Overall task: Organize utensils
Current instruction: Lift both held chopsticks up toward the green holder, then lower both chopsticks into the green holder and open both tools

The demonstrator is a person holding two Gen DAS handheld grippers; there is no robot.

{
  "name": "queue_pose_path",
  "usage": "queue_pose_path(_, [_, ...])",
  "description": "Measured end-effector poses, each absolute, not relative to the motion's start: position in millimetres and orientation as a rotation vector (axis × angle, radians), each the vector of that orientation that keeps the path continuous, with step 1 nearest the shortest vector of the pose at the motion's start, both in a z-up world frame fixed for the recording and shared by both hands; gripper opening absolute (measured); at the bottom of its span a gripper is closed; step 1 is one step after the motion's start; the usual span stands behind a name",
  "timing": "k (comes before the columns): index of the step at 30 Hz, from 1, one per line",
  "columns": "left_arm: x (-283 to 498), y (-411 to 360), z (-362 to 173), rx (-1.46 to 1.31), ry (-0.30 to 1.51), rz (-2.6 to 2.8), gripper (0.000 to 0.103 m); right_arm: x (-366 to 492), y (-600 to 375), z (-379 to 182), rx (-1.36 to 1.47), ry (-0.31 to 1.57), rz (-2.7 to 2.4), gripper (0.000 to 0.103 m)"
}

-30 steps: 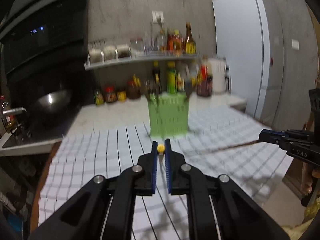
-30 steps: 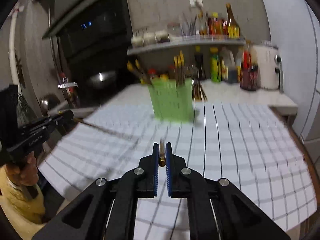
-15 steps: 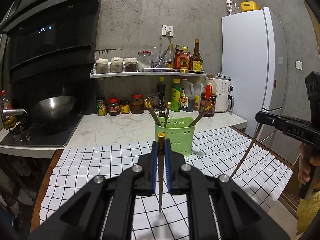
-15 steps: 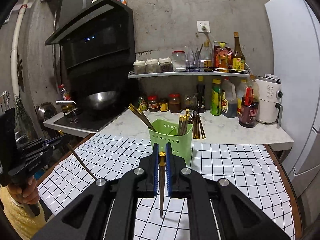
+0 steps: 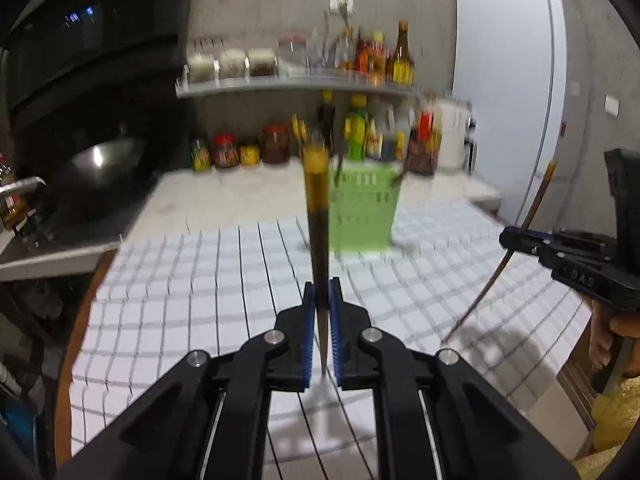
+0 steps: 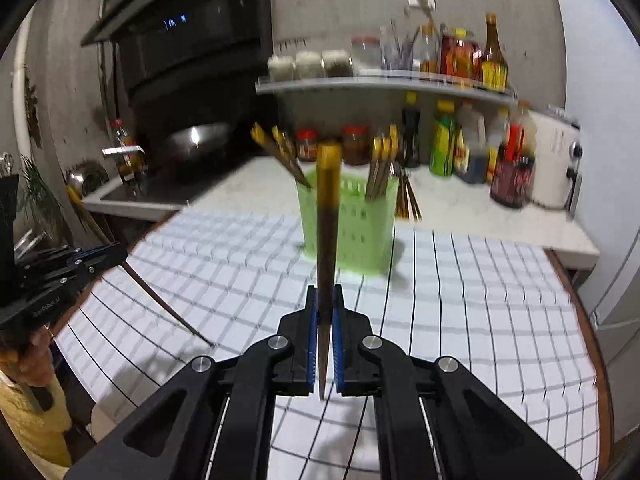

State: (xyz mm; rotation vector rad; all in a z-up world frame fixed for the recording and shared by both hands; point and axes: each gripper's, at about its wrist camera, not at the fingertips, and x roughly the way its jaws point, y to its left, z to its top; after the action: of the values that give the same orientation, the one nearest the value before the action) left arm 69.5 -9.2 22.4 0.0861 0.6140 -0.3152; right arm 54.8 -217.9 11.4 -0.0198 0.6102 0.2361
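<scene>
My left gripper (image 5: 321, 292) is shut on a dark chopstick (image 5: 317, 216) with a gold top, held upright. My right gripper (image 6: 325, 298) is shut on a like chopstick (image 6: 327, 216), also upright. A green slotted utensil holder (image 5: 362, 212) stands on the checked cloth ahead, a little right of the left chopstick; in the right wrist view the holder (image 6: 352, 228) is straight behind the chopstick and holds several gold-topped chopsticks (image 6: 382, 168). Each view shows the other gripper off to the side with its chopstick (image 5: 516, 248). Both views are blurred.
A white cloth with a black grid (image 5: 200, 280) covers the table. Behind it runs a counter with jars and bottles (image 6: 444, 144), a shelf (image 5: 280, 84), a wok on a stove (image 5: 100, 160) at left and a white fridge (image 5: 508, 92) at right.
Both grippers have tilted, so each chopstick now reaches higher in its view, its gold top at the holder's rim. The frames have gone from sharp to blurred.
</scene>
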Motion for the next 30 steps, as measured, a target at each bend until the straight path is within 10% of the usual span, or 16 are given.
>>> queue_pose_path(15, [83.9,-24.0,19.4,0.112,0.624,-0.324,0.006,66.1,-224.1,16.9,-0.006,0.579,0.234,0.006])
queue_pose_path(30, [186.8,-73.3,142.4,0.066,0.334,-0.414,0.006,159.2,-229.4,136.7,-0.03,0.202,0.217,0.007])
